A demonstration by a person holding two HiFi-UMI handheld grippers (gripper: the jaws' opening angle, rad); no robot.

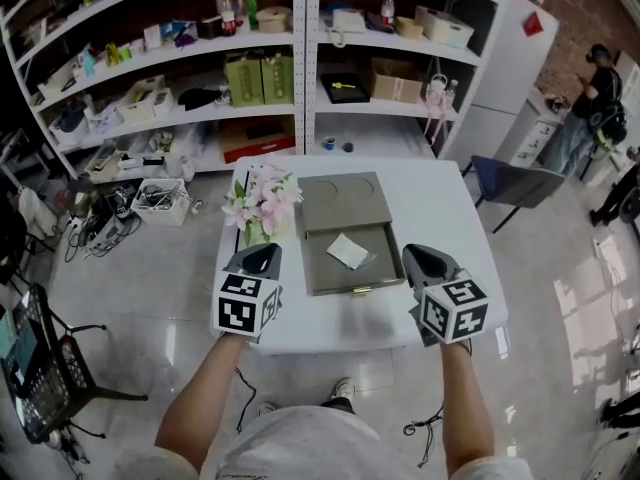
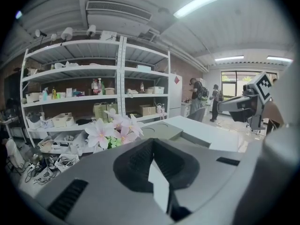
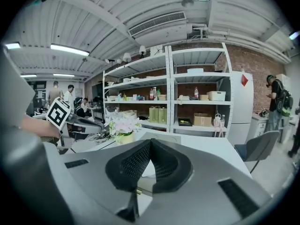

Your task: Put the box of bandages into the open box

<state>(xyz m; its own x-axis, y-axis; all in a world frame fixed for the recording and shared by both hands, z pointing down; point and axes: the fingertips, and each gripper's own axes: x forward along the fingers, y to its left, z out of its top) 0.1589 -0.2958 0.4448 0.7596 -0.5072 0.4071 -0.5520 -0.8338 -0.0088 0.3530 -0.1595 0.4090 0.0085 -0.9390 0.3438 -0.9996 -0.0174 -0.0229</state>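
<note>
A small white box of bandages [image 1: 348,251] lies inside the open grey box [image 1: 325,276] in the middle of the white table [image 1: 440,203]. The grey box's lid part [image 1: 345,202] lies flat behind it. My left gripper [image 1: 263,258] hovers at the open box's left side and my right gripper [image 1: 425,259] at its right side, both near the table's front. Each has its jaws shut with nothing between them. In the left gripper view the shut left gripper [image 2: 151,143] points over the grey box [image 2: 161,130]. In the right gripper view the right gripper [image 3: 150,143] is shut too.
A vase of pink flowers [image 1: 262,203] stands just left of the grey box, close to my left gripper. White shelving [image 1: 300,58] full of goods lines the back. A grey chair [image 1: 515,183] stands right of the table, and a person [image 1: 595,98] stands far right.
</note>
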